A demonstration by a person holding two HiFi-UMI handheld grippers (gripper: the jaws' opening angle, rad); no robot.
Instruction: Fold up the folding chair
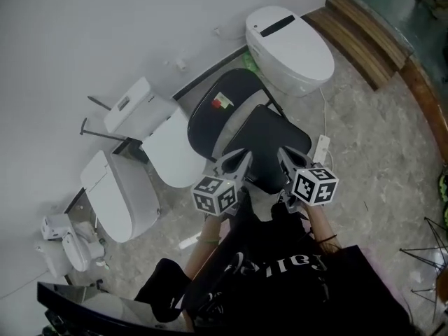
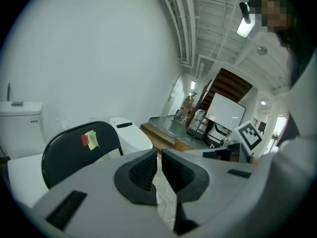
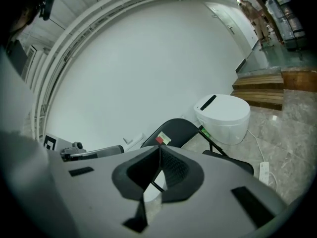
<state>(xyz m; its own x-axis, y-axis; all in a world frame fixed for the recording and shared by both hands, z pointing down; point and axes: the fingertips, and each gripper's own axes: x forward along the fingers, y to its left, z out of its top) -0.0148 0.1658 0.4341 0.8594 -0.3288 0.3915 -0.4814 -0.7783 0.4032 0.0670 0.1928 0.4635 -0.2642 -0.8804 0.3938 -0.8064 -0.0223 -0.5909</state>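
A black folding chair stands unfolded on the stone floor, its backrest (image 1: 225, 102) with a red and yellow sticker toward the wall and its seat (image 1: 269, 142) toward me. My left gripper (image 1: 240, 161) hovers by the seat's near left corner. My right gripper (image 1: 287, 161) hangs over the seat's near edge. Both are shut with nothing between the fingers and touch nothing. The left gripper view has the left gripper (image 2: 159, 156) pointing past the backrest (image 2: 74, 150). In the right gripper view, the right gripper (image 3: 159, 151) points at the backrest (image 3: 176, 130), with the seat (image 3: 235, 162) at right.
A white toilet (image 1: 290, 47) stands behind the chair, and two more toilets (image 1: 150, 135) (image 1: 115, 194) stand along the wall at left. A white power strip (image 1: 321, 149) lies right of the seat. Wooden steps (image 1: 364, 37) rise at the upper right.
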